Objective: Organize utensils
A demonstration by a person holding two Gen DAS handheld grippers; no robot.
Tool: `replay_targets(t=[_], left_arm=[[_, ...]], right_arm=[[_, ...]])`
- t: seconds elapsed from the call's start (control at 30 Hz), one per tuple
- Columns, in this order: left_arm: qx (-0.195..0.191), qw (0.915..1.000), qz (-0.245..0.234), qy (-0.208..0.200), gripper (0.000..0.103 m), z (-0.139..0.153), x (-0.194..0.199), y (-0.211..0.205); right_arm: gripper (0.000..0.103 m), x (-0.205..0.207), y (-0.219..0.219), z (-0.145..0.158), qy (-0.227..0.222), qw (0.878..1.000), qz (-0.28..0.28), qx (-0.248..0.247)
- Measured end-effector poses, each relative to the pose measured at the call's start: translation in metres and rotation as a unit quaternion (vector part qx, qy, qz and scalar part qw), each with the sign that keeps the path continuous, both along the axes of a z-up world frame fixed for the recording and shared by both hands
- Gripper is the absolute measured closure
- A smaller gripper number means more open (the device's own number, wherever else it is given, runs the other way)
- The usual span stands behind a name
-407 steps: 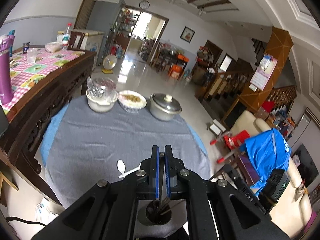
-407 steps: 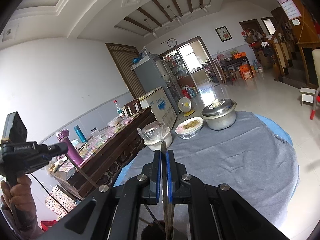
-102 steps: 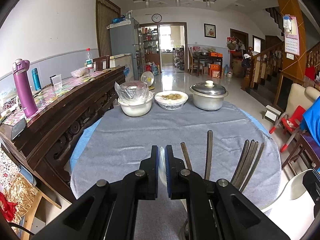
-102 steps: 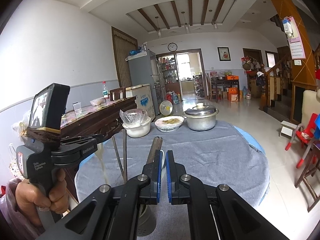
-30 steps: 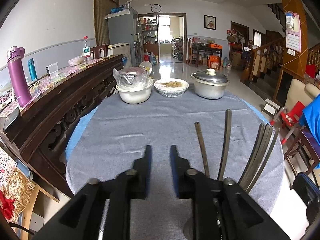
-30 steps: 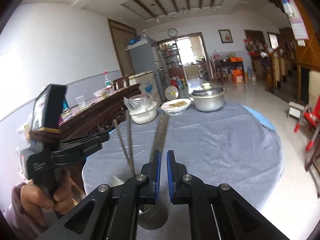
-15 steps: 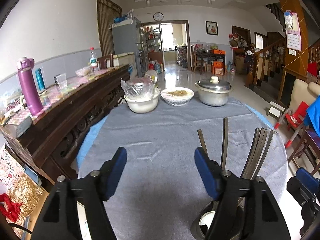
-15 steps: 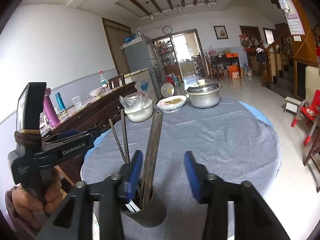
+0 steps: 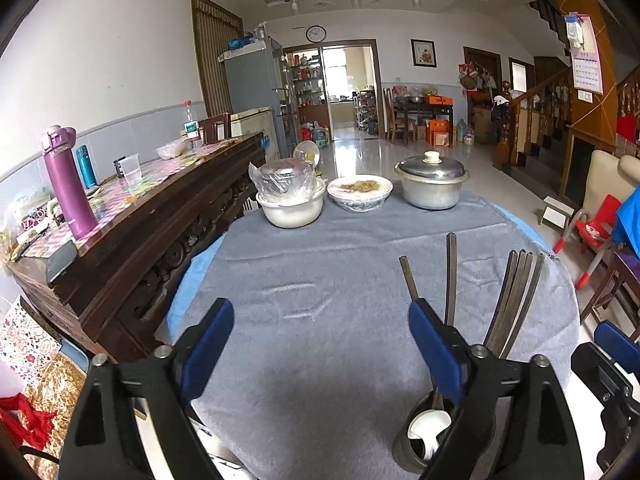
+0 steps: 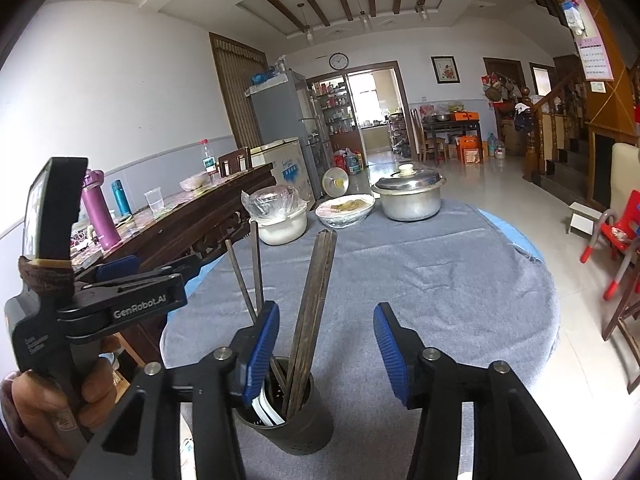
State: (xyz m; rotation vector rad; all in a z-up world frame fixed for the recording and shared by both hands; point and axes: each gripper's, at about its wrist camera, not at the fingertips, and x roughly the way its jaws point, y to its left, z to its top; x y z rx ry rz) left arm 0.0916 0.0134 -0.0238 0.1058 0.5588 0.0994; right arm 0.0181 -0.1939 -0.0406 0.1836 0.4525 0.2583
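A dark round utensil holder (image 10: 298, 428) stands at the near edge of the grey-clothed table (image 10: 420, 276). It holds a bundle of dark chopsticks (image 10: 316, 300), two metal handles (image 10: 256, 268) and a white spoon (image 9: 428, 428). The holder also shows in the left wrist view (image 9: 416, 448), behind my left gripper's right finger. My left gripper (image 9: 320, 344) is open and empty, just left of the holder. My right gripper (image 10: 324, 352) is open and empty, just above and right of the holder. The left gripper (image 10: 120, 300) also shows in the right wrist view.
A white bowl covered in plastic (image 9: 290, 200), a dish of food (image 9: 360, 192) and a lidded metal pot (image 9: 432, 184) stand at the table's far edge. A dark wooden sideboard (image 9: 152, 216) with a purple flask (image 9: 68, 192) runs along the left. Red chairs (image 9: 592, 232) stand right.
Both grippers have opened wide over the last second. The white spoon now rests in the holder. Both grippers have drawn back a little from the holder.
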Motion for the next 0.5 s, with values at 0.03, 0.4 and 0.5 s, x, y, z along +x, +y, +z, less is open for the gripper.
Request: replay_targets(t=[0.03,0.4,0.5], left_arm=[[0.005,1.0000,0.003,-0.003,0.010,0.001,-0.002,0.000],[0.018,0.9997,0.018,-0.001,0.004,0.008,-0.026,0.002],[0.017,0.9994,0.029,0.000,0.004,0.008,-0.030,0.006]], right_arm=[[0.047,-0.001,0.000,0.001,0.000,1.000,0.000,-0.001],[0.039,-0.007,0.001,-0.001,0.029,0.999,-0.020,-0.021],[0.038,-0.010,0.003,-0.004,0.044,0.998,-0.024,-0.032]])
